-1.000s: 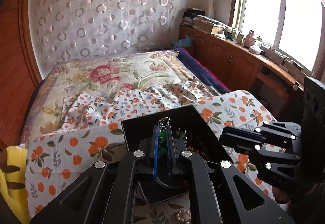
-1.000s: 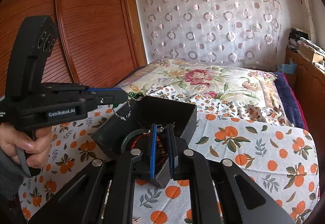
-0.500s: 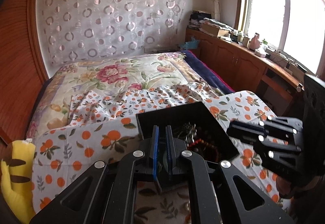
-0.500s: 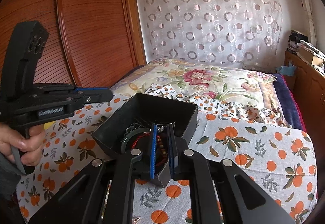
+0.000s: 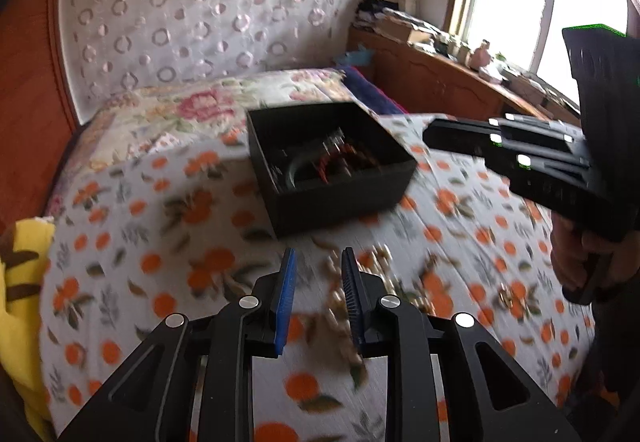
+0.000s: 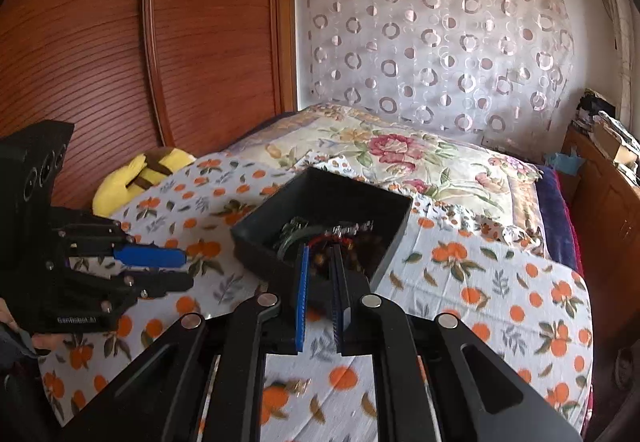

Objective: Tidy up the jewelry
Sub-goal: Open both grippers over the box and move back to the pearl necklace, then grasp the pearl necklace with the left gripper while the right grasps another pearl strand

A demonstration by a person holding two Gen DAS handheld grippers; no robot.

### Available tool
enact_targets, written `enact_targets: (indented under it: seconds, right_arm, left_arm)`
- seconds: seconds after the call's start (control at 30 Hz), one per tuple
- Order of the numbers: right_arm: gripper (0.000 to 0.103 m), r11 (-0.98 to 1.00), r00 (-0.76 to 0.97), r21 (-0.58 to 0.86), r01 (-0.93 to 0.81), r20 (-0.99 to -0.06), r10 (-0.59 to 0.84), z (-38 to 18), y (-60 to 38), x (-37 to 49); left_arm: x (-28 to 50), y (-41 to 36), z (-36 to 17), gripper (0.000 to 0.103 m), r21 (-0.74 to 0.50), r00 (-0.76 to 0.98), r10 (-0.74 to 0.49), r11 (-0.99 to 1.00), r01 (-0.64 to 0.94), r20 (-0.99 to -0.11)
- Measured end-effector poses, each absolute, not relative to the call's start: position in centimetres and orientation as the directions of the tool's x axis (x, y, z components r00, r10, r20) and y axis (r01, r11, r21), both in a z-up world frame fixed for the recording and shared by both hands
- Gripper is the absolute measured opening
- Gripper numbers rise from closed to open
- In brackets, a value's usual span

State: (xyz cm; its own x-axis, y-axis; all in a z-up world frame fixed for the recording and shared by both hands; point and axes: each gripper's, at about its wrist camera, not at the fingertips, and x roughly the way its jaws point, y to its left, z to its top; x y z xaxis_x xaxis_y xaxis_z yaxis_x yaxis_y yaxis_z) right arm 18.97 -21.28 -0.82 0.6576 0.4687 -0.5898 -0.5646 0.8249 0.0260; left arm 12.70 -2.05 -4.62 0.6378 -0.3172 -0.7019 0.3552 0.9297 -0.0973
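Note:
A black open box [image 5: 332,197] sits on the orange-print cloth on the bed, with a tangle of bracelets and chains [image 5: 332,161] inside. It also shows in the right wrist view [image 6: 376,201]. My left gripper [image 5: 318,262] is open and empty, low over the cloth in front of the box, above a blurred pale bead string [image 5: 340,306]. My right gripper [image 6: 320,250] is open a little and empty, its tips at the box's near wall. A small jewelry piece [image 6: 294,386] lies on the cloth below it.
A yellow plush toy [image 6: 136,177] lies at the bed's left edge by the wooden wardrobe [image 6: 140,41]. A wooden cabinet [image 5: 440,81] with clutter runs under the window on the right. A small metal piece [image 5: 506,296] lies on the cloth at right.
My left gripper released the green pendant chain over the box, opened, and pulled back and down toward the cloth. The right gripper let go of the box wall and opened slightly.

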Motion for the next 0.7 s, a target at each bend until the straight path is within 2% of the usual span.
enact_targets:
  seconds: [0.03,0.17,0.23,0.4,0.47,0.53,0.7]
  right_arm:
    - [0.012,0.827,0.657,0.027,-0.561,-0.594,0.465,-1.0,-21.4,18.5]
    - [0.012,0.839,0.654,0.031,-0.543,-0.612,0.445,-1.7,-21.7,17.2]
    - [0.012,0.845,0.651,0.037,-0.534,-0.619,0.439,-2.0,-21.9,16.7]
    - [0.012,0.856,0.652,0.049,-0.514,-0.626,0.427,-2.4,-22.6,15.4]
    - [0.012,0.858,0.653,0.051,-0.510,-0.627,0.425,-2.5,-22.6,15.0]
    - [0.012,0.861,0.654,0.053,-0.505,-0.628,0.422,-2.7,-22.7,14.6]
    - [0.012,0.866,0.652,0.057,-0.497,-0.633,0.416,-3.2,-22.7,13.7]
  left_arm:
    - [12.5,-2.3,-5.0,0.027,-0.099,0.629,-0.323,0.926,0.364,-0.707]
    - [11.5,-3.6,-6.0,0.029,-0.091,0.601,-0.340,0.909,0.406,-0.723]
    - [11.4,-4.1,-6.5,0.036,-0.082,0.592,-0.338,0.905,0.417,-0.732]
    - [11.9,-4.4,-7.7,0.038,-0.054,0.573,-0.309,0.907,0.418,-0.759]
    - [12.0,-4.1,-7.8,0.032,-0.076,0.567,-0.328,0.903,0.422,-0.755]
    - [11.8,-4.0,-7.5,0.009,-0.090,0.569,-0.350,0.897,0.433,-0.744]
    - [10.5,-3.4,-5.5,0.007,-0.100,0.608,-0.380,0.891,0.443,-0.697]
